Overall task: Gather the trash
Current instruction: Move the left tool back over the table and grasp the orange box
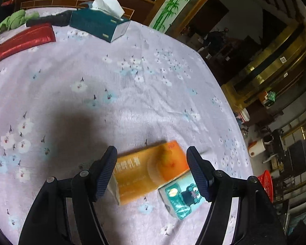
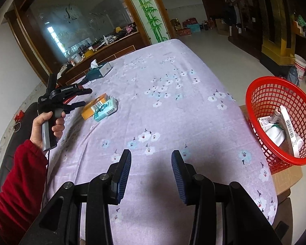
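Two pieces of trash lie together on the lilac flower-printed tablecloth [image 1: 132,77]: a flat orange cardboard box with printed characters [image 1: 151,171] and a small teal tissue packet with a cartoon frog [image 1: 181,198]. The teal packet touches the orange box along one edge, and both rest flat on the cloth.

Measured from the orange box: the left gripper [image 1: 153,170] hangs right over it with its dark ribbed fingers [image 1: 105,171] spread wide, one on either side of the box, pinching nothing. From the right wrist view the left gripper [image 2: 85,97] sits just beside the box [image 2: 93,106] and packet [image 2: 106,110], held by a hand [image 2: 44,126] in a red sleeve [image 2: 16,183]. Farther up the cloth from the box stands a dark teal tissue box with a white tissue sticking out [image 1: 100,23], and beside that a shiny red pouch [image 1: 23,40] and a crumpled green cloth [image 1: 12,21].

Well apart from the box, past the opposite edge of the table, a red plastic mesh basket [image 2: 261,94] sits on a brown cardboard carton [image 2: 287,177], with white packaging already inside. The right gripper [image 2: 151,169] hovers above bare cloth between box and basket, fingers parted and empty.
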The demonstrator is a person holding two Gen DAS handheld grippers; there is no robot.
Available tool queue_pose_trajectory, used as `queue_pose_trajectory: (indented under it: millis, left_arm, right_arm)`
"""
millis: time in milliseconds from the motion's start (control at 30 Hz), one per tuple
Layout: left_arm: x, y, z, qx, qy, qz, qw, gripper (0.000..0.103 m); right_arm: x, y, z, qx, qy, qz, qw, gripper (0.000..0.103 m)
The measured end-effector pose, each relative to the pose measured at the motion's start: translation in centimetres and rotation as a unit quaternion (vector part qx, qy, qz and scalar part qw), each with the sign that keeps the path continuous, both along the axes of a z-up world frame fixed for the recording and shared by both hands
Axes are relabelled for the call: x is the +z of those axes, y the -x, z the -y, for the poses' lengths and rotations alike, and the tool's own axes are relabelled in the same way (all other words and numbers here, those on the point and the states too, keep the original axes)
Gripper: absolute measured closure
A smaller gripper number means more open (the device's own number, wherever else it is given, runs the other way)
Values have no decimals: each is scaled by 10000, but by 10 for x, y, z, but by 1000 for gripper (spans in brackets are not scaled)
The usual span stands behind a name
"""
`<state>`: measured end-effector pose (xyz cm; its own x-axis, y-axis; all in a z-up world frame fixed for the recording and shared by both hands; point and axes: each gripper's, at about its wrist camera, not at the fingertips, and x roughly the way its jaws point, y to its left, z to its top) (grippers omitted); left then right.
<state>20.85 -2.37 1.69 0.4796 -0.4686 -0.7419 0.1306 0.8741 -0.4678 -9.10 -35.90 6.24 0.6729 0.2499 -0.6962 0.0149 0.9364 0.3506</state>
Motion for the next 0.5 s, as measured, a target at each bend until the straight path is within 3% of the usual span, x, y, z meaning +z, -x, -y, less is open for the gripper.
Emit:
queue_pose_trajectory:
  millis: [133,233,333,500]
  left_arm:
    - [2,23,11,-661,-48,-31,9978,35]
    - [9,47,28,-1124,-518,204,9921,34]
    - [25,51,29,-1012,-825,642,9894,34]
    - [21,13,20,-488,-631,526,9954,29]
  right_arm:
    - [-2,-3,-3,66,-24,-10,10000,59]
    - [-5,-6,-6,126,-64,-32,9999,59]
    - [-5,-7,-7,152,-76,-41,9998,59]
    - [-7,-8,-8,159,-92,-56,9998,59]
